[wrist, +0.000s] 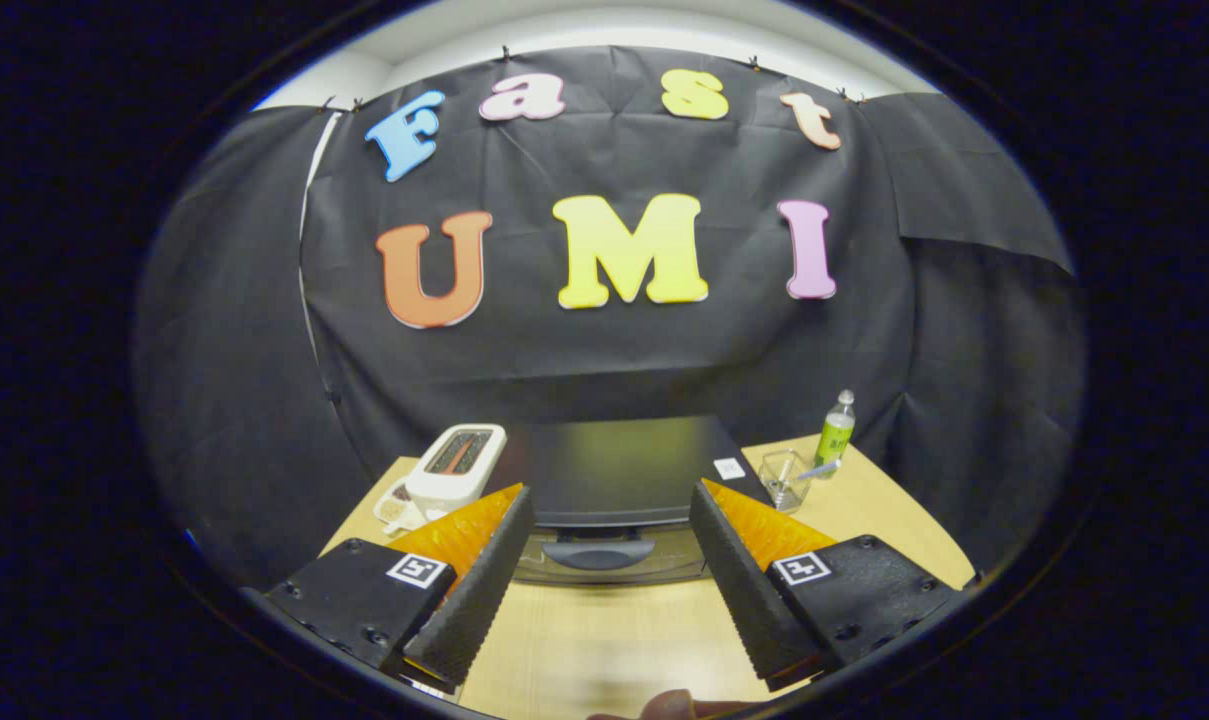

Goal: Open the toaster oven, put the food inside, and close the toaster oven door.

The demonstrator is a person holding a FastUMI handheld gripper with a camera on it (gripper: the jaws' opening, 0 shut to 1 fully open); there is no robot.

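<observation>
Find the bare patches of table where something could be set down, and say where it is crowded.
Free: the table in front of the toaster oven, between the open gripper's fingers. Crowded: beside the white toaster, and around the glass and bottle.

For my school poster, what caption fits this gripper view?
Open gripper hovers before the closed oven, toaster and bottle beside.

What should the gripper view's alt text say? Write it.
An open gripper hovers over a wooden table, its fingers framing the closed toaster oven just ahead. A white toaster stands beside the oven; a glass and bottle stand opposite.
</observation>
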